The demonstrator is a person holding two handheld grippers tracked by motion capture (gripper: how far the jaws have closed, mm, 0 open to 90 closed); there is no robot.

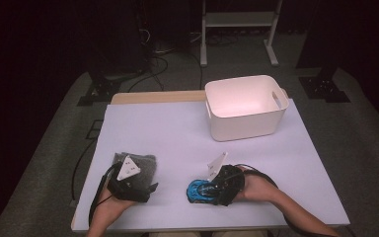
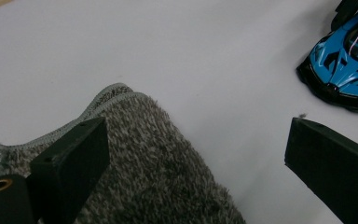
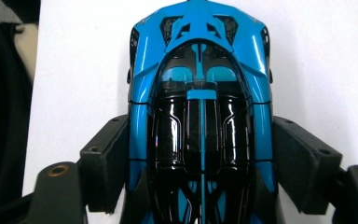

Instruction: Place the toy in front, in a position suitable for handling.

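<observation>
A blue and black toy car sits on the white table near the front edge. My right gripper comes at it from the right. In the right gripper view the two black jaws press against both sides of the toy car, so my right gripper is shut on it. A grey fuzzy cloth lies at the front left. My left gripper rests at its near edge, open. In the left gripper view one jaw is over the cloth and the other over bare table, with my left gripper holding nothing.
A white plastic bin with a handle cut-out stands at the back right of the table, with nothing visible inside. Bare table lies between the bin and both grippers. Cables trail off the table's left edge. The toy car appears at the upper right of the left gripper view.
</observation>
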